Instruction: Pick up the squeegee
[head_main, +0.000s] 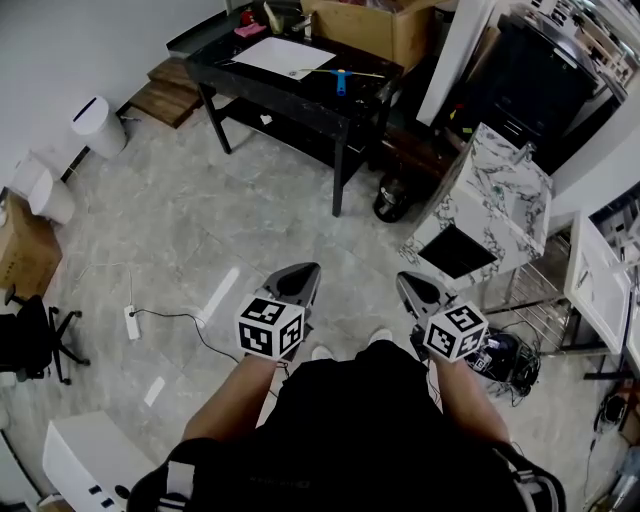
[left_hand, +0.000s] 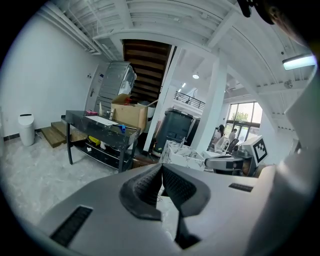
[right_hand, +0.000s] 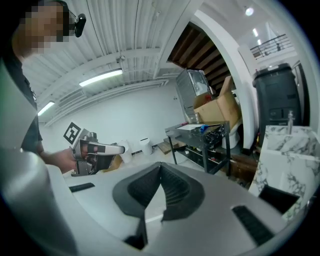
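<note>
Squeegee (head_main: 340, 80) apparently on black table (head_main: 280, 88), untouched

Ahead of us stands a table (head_main: 290, 88), a sheet of paper (head_main: 283, 55) lying on it, a cardboard box (head_main: 375, 28) behind it. Left of it we see a bin (head_main: 97, 125); right of it, a cabinet (head_main: 500, 190). A power strip (head_main: 132, 322) lies on the floor (head_main: 200, 230).
</note>
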